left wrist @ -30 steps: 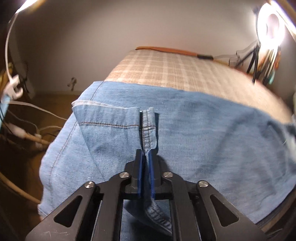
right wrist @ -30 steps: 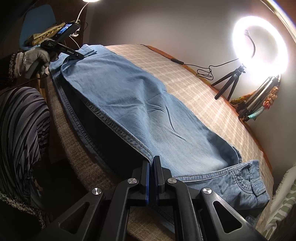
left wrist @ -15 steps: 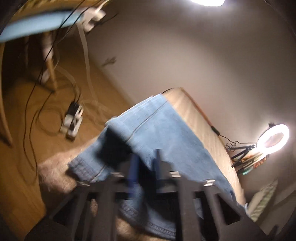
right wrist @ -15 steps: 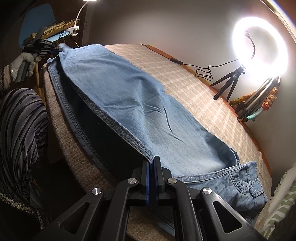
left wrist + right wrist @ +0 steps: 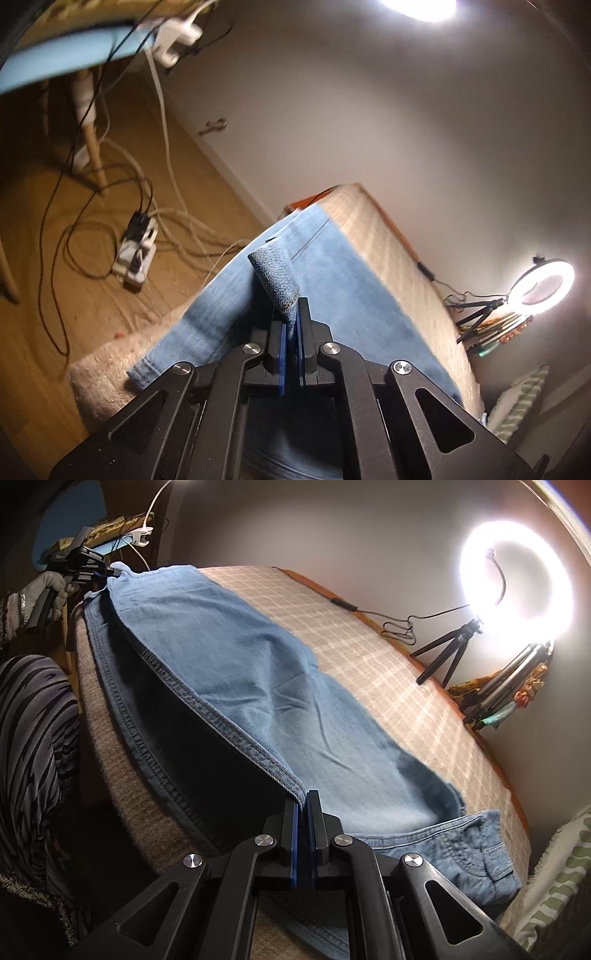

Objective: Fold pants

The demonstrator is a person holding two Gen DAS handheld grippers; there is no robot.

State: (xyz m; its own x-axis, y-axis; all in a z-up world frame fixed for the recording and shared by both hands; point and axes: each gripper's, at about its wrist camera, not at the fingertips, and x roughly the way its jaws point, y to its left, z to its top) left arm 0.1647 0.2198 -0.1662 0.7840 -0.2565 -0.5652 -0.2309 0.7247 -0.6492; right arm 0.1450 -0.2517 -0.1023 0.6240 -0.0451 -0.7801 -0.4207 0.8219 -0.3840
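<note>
Right wrist view looks down the length of a pair of light-blue jeans stretched along a bed covered with a beige plaid blanket, the waistband end with its pocket flap lying nearest at the lower right. The right gripper has its jaws pressed nearly together on the stitched side seam of the upper trouser leg, lifting that edge so a dark gap shows between it and the leg below. At the far end of the denim, the left gripper is gripped by a gloved hand and pinches the hem corner off the bed's end. A striped sleeve fills the left edge, and a lit ring light on a tripod stands by the wall to the right. From the left wrist view, the left gripper has its blue-padded jaws closed on a fold of the jeans at the hem, a cuff of denim sticking up just beyond the fingertips. Past the bed's end, a white power strip and tangled cables lie on the wooden floor, with the ring light far off at the right.
</note>
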